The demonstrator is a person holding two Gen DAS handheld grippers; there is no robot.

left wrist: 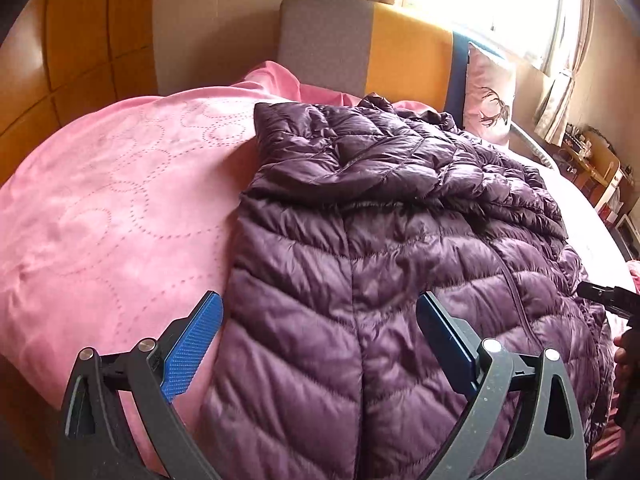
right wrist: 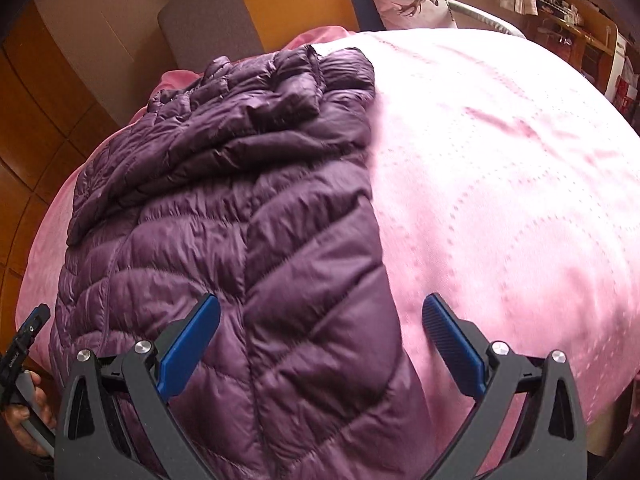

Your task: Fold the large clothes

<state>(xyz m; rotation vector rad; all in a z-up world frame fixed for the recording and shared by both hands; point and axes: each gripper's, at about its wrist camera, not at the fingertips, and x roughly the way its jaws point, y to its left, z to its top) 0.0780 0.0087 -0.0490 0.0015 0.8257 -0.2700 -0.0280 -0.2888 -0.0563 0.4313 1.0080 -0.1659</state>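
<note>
In the left wrist view, brown wooden cupboard doors (left wrist: 68, 60) stand far to the left, and a big pink bedspread (left wrist: 112, 208) with dotted ring shapes covers the bed. The left gripper (left wrist: 319, 312) hangs low over the near end of a purple puffer jacket (left wrist: 360, 248), and its 2 blue fingers (left wrist: 192, 348) are wide apart with nothing between them but the coat below. The left finger is over the pink cover, just beside the coat's left edge, and the right finger is over the coat. The coat lies flat on the bed, with a sleeve folded across its far half. Behind it stands a headboard (left wrist: 360, 40) in grey, orange and blue, then a pale pillow with a deer picture (left wrist: 490, 92), then a bright window with curtains (left wrist: 500, 0). At the far right edge, the tip of the other tool pokes in. In the right wrist view, the coat (right wrist: 224, 220) fills the left half, and the pink cover (right wrist: 500, 180) fills the right half. The right gripper (right wrist: 321, 309) hangs over the coat's right edge, fingers (right wrist: 452, 344) wide apart and holding nothing. 1 finger is over the coat and 1 is over the pink cover. Low at the left edge, a hand (right wrist: 28, 420) holds the other tool's handle.
</note>
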